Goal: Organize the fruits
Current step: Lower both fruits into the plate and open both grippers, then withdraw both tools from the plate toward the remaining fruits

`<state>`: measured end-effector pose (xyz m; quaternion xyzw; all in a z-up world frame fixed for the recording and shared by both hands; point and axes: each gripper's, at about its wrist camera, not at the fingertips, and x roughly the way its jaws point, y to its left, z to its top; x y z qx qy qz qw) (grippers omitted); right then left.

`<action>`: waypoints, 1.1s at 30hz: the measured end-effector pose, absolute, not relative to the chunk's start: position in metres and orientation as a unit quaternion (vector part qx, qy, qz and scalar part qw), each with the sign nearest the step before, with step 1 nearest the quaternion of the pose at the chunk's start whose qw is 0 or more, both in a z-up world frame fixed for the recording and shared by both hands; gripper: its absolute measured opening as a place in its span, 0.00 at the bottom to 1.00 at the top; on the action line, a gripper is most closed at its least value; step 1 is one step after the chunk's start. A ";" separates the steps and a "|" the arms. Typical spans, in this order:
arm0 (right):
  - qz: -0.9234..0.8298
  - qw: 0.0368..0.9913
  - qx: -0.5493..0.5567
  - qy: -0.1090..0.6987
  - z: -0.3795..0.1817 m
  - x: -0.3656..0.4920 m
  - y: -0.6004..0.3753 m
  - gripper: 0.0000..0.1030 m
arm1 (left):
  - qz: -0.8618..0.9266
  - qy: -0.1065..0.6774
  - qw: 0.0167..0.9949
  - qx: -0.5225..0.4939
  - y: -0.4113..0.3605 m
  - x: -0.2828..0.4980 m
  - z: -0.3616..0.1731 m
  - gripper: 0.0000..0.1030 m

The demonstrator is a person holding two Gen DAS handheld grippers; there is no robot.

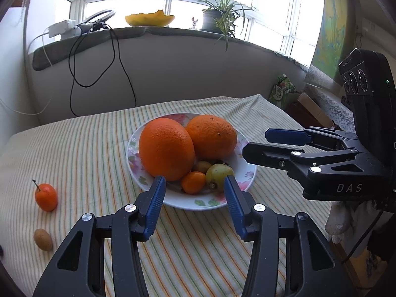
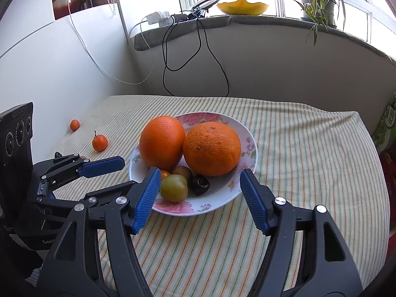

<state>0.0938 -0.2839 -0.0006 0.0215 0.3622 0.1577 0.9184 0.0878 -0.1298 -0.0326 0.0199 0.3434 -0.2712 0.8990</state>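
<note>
- both claws, the left claw and the right claw, stand spread and empty before the flowered white plate of two big oranges and small fruits.
- step in hand, likely: fetching strays.
- next: reach the small stemmed orange fruit and the brown oval fruit, left on the striped desk cloth.

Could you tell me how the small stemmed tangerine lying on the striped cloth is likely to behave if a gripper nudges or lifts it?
The stemmed tangerine looks round and lies loose on the striped cloth, so a nudge would probably roll it, though the soft cloth may slow it. It is far smaller than the big orange on the plate, so likely light. Its thin skin may bruise under a hard pinch.
</note>
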 end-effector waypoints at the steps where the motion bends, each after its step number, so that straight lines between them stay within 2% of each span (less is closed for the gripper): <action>1: 0.158 0.919 0.021 0.362 0.000 0.093 -0.283 0.67 | -0.269 0.343 0.900 0.020 -0.129 0.087 -0.032 0.50; 3: 0.158 0.919 0.020 0.361 0.001 0.092 -0.281 0.67 | -0.267 0.340 0.901 0.021 -0.127 0.085 -0.031 0.51; 5: 0.158 0.919 0.018 0.361 0.002 0.091 -0.279 0.68 | -0.260 0.337 0.905 0.023 -0.124 0.082 -0.029 0.60; 6: 0.157 0.919 0.018 0.360 0.002 0.091 -0.277 0.69 | -0.256 0.335 0.906 0.023 -0.123 0.081 -0.029 0.62; 9: 0.156 0.921 0.019 0.357 0.004 0.090 -0.276 0.80 | -0.250 0.335 0.908 0.024 -0.118 0.079 -0.027 0.63; 12: 0.159 0.921 0.017 0.355 0.006 0.089 -0.270 0.82 | -0.240 0.334 0.911 0.023 -0.112 0.078 -0.027 0.67; 33: 0.192 0.915 -0.018 0.355 0.006 0.095 -0.219 0.83 | -0.161 0.337 0.927 0.000 -0.034 0.078 -0.030 0.67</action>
